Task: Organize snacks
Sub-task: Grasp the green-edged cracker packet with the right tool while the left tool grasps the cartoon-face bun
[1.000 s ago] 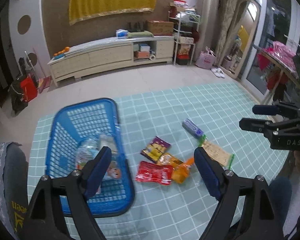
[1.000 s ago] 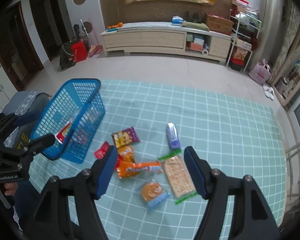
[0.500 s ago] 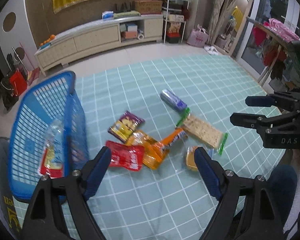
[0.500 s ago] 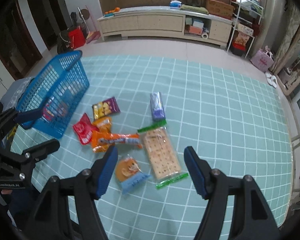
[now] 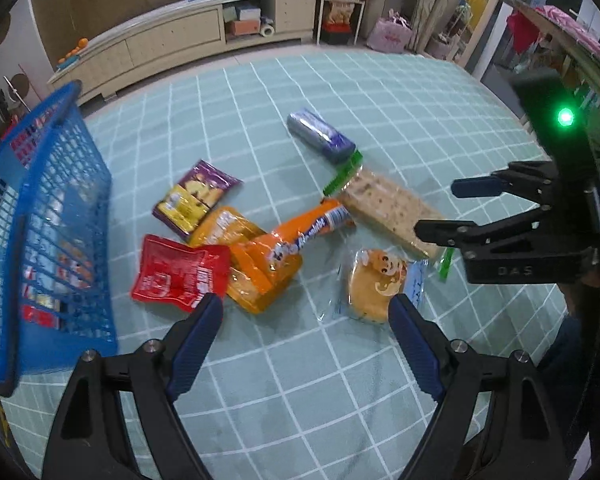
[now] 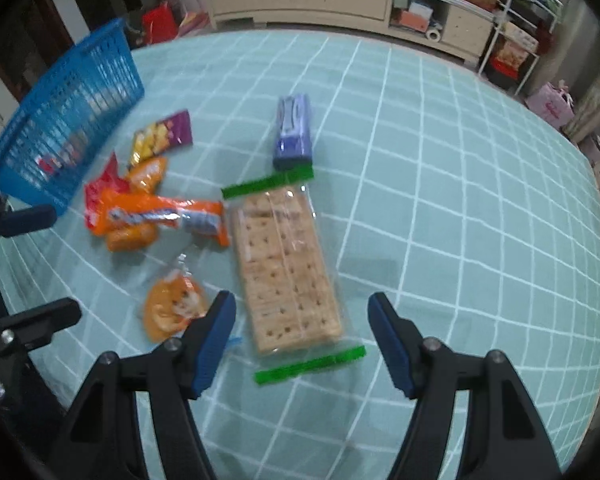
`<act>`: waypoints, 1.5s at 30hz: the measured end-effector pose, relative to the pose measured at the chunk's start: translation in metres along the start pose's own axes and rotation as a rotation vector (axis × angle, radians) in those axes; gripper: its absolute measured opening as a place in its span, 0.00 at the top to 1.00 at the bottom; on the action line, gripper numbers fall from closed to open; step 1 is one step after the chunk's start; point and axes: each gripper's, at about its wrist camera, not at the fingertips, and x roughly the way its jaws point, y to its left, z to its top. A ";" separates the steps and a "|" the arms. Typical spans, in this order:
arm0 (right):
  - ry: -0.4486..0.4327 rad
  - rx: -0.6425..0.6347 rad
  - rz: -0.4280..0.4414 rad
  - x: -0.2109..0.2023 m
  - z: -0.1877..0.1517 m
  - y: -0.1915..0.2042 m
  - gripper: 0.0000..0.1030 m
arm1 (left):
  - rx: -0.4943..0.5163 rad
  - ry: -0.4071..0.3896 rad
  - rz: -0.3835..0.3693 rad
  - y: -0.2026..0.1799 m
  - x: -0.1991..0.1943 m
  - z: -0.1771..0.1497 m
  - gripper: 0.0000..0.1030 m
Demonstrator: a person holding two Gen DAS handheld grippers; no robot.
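**Snacks loose on the mat, basket at the side, both grippers empty above them**

Snacks lie scattered on a green checked mat [image 5: 380, 92], not yet sorted. A cracker pack [image 6: 286, 268] with green end seals lies lengthwise between the fingers of the right gripper [image 6: 302, 320] as its camera sees them; its jaws are spread wide and grasp nothing, which suggests this pack is that gripper's target. Touching the pack's far seal is a purple bar [image 6: 294, 132]. To the pack's left, a long orange packet [image 6: 160, 214] lies across a red pouch [image 5: 180, 272] and an orange bag [image 5: 260, 276]; a purple-and-yellow bag [image 5: 196, 198] sits just beyond, and a round bun in clear wrap [image 5: 376, 284] lies nearest the person. The overlap in this cluster would make a single clean pick harder.

The left gripper [image 5: 306, 320] points down over the gap between the orange bag and the bun, jaws likewise released and empty. A blue basket [image 5: 40, 216], standing at the mat's left edge just beside the red pouch, already shows some packets through its mesh wall, so it is probably the collecting place. Beyond the mat, a low cabinet [image 5: 180, 40] lines the wall.
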 end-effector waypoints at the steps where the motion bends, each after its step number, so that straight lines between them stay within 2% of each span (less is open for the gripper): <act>1: 0.006 0.001 0.015 0.005 0.000 -0.001 0.29 | 0.000 0.006 0.000 0.000 0.003 0.000 0.19; 5: 0.015 0.001 0.055 0.021 0.001 -0.005 0.28 | -0.006 0.028 -0.011 -0.001 0.013 0.003 0.19; 10: -0.018 -0.050 0.055 0.022 0.005 -0.001 0.26 | 0.003 0.039 -0.016 -0.002 0.022 0.007 0.19; 15: -0.041 -0.124 0.001 0.023 0.001 0.008 0.26 | 0.014 0.047 -0.023 -0.006 0.027 0.006 0.19; 18: -0.075 -0.133 -0.005 0.022 -0.005 0.011 0.40 | 0.027 0.046 -0.037 -0.009 0.027 0.005 0.19; 19: -0.081 -0.119 -0.012 0.020 -0.005 0.010 0.43 | 0.029 0.047 -0.044 -0.010 0.028 0.005 0.19; 26: -0.090 0.029 -0.008 0.007 -0.014 -0.010 0.43 | 0.058 0.043 -0.067 -0.019 0.030 0.006 0.19; 31: -0.121 0.171 0.009 -0.021 -0.036 -0.025 0.43 | 0.137 0.054 -0.083 -0.032 0.037 0.012 0.19; 34: -0.173 0.211 0.004 -0.038 -0.051 -0.026 0.43 | 0.197 0.066 -0.067 -0.041 0.045 0.016 0.19; 38: -0.220 0.242 -0.014 -0.051 -0.054 -0.030 0.43 | 0.251 0.089 -0.062 -0.047 0.059 0.021 0.19; 45: -0.211 0.296 0.047 -0.039 -0.051 -0.036 0.43 | 0.319 0.135 -0.075 -0.068 0.076 0.025 0.19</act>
